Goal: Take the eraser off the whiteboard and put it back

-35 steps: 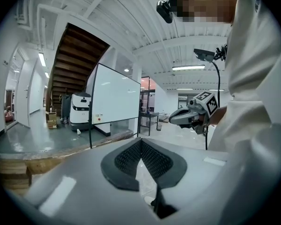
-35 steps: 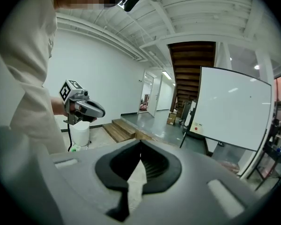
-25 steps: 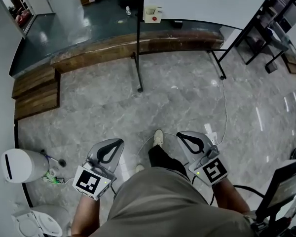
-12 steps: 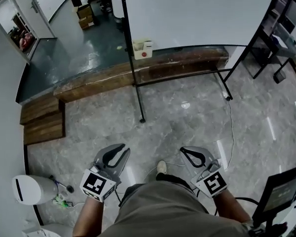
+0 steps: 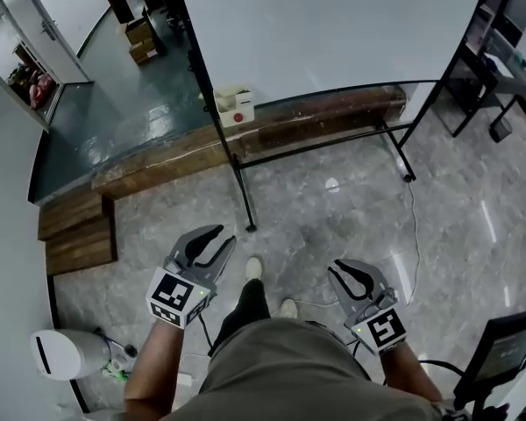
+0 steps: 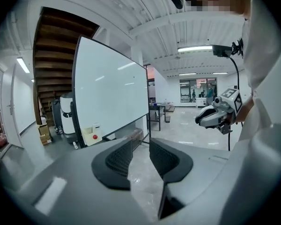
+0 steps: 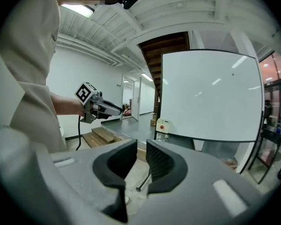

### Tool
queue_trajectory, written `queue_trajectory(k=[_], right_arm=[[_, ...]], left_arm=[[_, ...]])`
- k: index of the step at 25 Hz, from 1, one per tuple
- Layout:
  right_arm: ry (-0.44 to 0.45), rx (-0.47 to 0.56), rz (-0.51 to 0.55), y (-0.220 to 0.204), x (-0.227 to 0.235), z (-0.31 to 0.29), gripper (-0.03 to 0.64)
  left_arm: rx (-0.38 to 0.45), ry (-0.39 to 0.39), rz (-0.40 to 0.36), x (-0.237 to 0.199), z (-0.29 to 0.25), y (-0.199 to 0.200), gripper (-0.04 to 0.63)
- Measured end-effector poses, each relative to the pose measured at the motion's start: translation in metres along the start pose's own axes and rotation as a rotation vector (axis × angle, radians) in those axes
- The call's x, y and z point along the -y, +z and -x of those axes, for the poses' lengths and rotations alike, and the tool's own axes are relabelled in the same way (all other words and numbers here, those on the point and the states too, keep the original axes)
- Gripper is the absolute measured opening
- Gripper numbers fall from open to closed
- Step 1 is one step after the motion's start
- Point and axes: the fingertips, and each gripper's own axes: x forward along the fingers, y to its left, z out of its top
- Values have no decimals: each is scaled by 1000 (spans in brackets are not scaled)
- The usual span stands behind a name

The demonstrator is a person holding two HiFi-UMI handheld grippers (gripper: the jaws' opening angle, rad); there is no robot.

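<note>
Whiteboard is drawing nearer, left gripper has just been opening its empty jaws, right gripper is hanging slightly parted and empty; rushing in risks knocking eraser down

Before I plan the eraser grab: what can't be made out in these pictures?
Eraser: not identifiable in any view; the cream box with a red dot by the whiteboard's lower left corner is too small to read.
Whiteboard top: cut off by the head view's upper edge.
Screen at lower right: cut off by the head view's edge.
</note>
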Motion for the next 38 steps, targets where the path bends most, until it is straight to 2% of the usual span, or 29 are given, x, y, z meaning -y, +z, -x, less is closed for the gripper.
queue_trajectory(k=[5, 15, 21, 28, 38], right_arm=[[-62, -20, -8, -1, 34, -23, 71], [-230, -44, -33, 31, 103, -82, 77], [-298, -111, -55, 35, 125, -116, 77], [-366, -129, -115, 35, 142, -139, 77], [-443, -163, -163, 27, 154, -149, 77]], left_arm=[[-18, -26, -36, -53, -57, 3, 150], [-36, -92, -154, -178, -169, 27, 192], [-100, -134, -274, -235, -236, 26, 219], [-201, -191, -371, -274, -302, 9, 252], [-335, -287, -458, -286, -356, -23, 281]])
